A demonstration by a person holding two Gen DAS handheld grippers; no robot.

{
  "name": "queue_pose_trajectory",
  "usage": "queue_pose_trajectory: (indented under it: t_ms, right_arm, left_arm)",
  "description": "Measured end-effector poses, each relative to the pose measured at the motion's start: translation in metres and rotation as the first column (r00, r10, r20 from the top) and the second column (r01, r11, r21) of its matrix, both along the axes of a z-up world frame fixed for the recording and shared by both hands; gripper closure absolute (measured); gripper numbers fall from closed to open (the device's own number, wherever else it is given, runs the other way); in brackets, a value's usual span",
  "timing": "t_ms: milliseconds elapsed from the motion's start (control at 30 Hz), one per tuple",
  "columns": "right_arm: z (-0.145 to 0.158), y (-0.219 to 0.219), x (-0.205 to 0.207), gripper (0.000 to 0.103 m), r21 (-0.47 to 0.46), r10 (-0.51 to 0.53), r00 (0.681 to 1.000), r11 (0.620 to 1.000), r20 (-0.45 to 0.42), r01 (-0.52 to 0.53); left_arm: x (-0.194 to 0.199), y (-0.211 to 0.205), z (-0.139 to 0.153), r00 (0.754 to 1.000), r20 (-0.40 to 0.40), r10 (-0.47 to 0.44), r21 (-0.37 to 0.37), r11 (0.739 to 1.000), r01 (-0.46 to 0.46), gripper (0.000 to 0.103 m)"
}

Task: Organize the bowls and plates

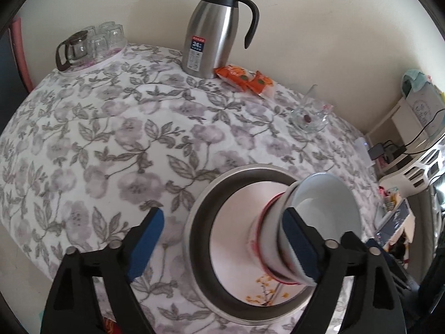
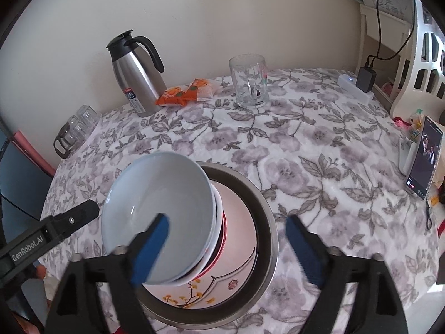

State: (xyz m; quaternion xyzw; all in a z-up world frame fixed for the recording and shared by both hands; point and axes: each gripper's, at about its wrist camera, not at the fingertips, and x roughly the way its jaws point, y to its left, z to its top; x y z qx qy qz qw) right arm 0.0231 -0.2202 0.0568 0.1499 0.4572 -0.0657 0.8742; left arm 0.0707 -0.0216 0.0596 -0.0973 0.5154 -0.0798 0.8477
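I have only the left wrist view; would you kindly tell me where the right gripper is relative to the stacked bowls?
Observer: The right gripper is open above the round steel basin. Its left finger crosses in front of the top pale blue bowl, but I cannot tell whether it touches.
Operator: Thank you. Is anything upright near the table's right side that I should mind?
Observer: Yes, a black smartphone stands propped there with its screen lit, apart from the basin.
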Motion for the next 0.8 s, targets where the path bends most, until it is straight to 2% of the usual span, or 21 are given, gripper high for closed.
queue_pose_trajectory:
  t_ms: [100,300,567,800]
  right_arm:
    - [-0.001,0.001,-0.006,0.000,-0.006,-0.002,1.000,1.000,0.016,0.002]
    - [-0.007,0.000,-0.017,0.000,-0.003,-0.012,1.000,1.000,0.028,0.012]
    - [-0.003,0.002,-0.038,0.000,-0.006,-0.026,0.996,1.000,0.080,0.026]
    - [-0.002,0.008,-0.059,0.000,-0.017,-0.028,0.993,0.999,0.115,0.030]
  left_arm:
    - [-0.006,0.003,-0.002,1.000,0.018,0.007,0.028,1.000,-0.008,0.009]
    - [-0.016,0.012,-0.007,1.000,0.022,0.015,0.061,0.998,-0.016,0.007]
    - [-0.034,0.020,-0.005,0.996,0.081,0.025,0.096,0.995,-0.033,0.006]
    - [-0.053,0.028,-0.006,0.995,0.094,0.016,0.076,0.997,-0.024,0.006]
